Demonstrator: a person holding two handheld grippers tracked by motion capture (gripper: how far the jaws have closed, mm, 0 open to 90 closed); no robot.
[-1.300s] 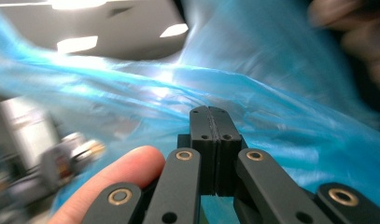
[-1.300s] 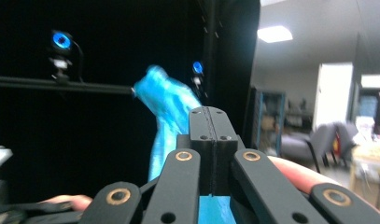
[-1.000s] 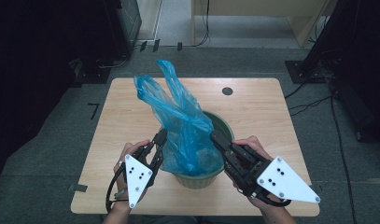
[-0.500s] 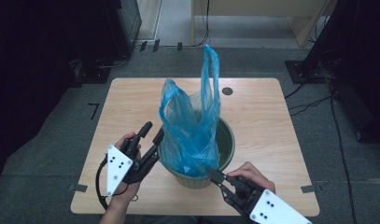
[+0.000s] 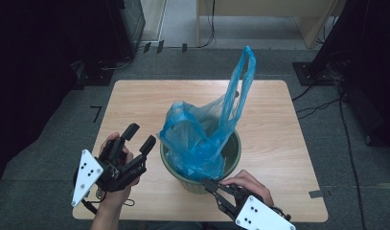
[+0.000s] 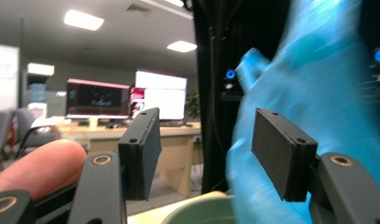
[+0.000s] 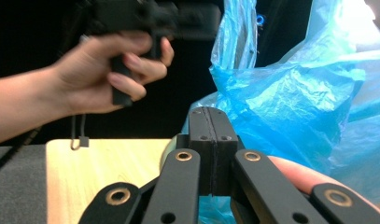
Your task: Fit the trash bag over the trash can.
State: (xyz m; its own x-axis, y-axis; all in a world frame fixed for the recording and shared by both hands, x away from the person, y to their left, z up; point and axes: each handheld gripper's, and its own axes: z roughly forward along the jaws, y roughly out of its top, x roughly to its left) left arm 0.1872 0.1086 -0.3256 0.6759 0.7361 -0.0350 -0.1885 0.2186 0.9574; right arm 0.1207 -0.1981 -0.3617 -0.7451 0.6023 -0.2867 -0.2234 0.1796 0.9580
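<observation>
While one blue bag point(image 5: 202, 143) sits in one green bin point(image 5: 231, 160), the left tongs point(image 5: 139, 136) gape wide and the right tongs point(image 5: 208, 184) are pressed together, apparently empty.

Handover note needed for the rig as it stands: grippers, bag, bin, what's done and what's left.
Left gripper: jaws open, empty, held just left of the green bin, close to the bag.
Right gripper: jaws shut, at the bag's lower edge by the bin's near rim; whether film is pinched is unclear.
Blue plastic bag: bulk sits in the bin, one handle standing up high, edges not folded over the rim.
Done: bag dropped into the bin.
Left: probably spread the mouth and pull it over the rim all round.
</observation>
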